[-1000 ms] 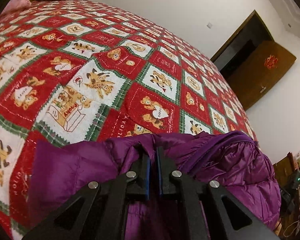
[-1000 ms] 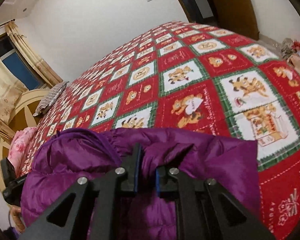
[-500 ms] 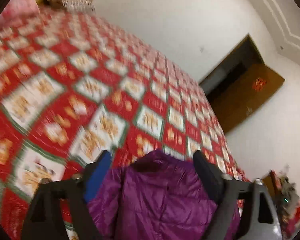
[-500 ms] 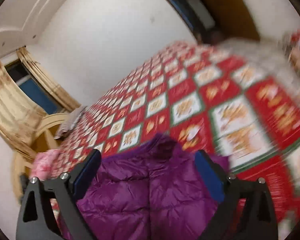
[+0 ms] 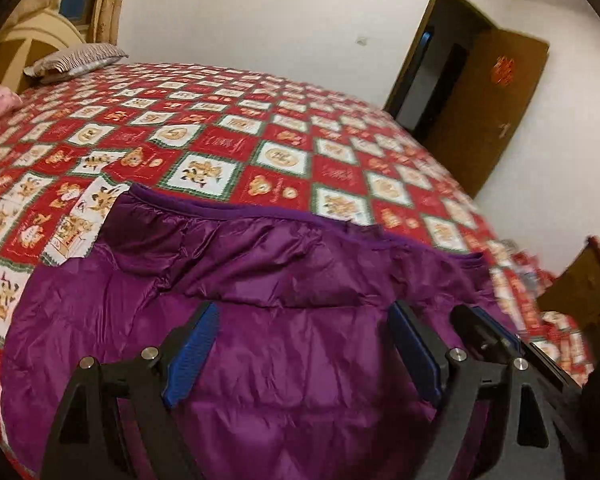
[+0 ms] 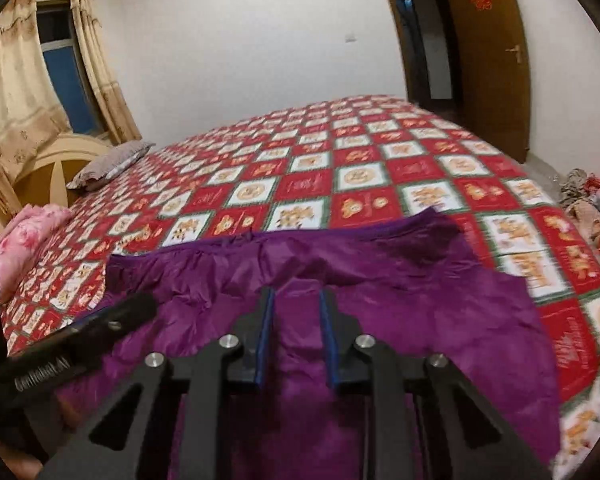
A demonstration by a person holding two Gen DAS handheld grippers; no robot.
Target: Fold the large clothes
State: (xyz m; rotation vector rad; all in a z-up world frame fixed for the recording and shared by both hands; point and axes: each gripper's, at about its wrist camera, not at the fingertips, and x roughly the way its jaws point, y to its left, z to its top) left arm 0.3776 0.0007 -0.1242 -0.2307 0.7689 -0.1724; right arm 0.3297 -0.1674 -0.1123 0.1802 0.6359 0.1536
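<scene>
Purple and shiny, the down jacket [image 5: 284,320] lies spread on our red teddy-bear quilt [image 5: 228,148], its hem edge running from nine to three o'clock ahead of us. At ten o'clock we see a striped pillow [image 5: 76,60]. Our left gripper [image 5: 304,344] hangs above the jacket, jaws spread wide and holding nothing. Our right gripper [image 6: 296,336] is closing to a narrow gap, gripping nothing. An open brown door [image 6: 488,52] stands at one o'clock.
</scene>
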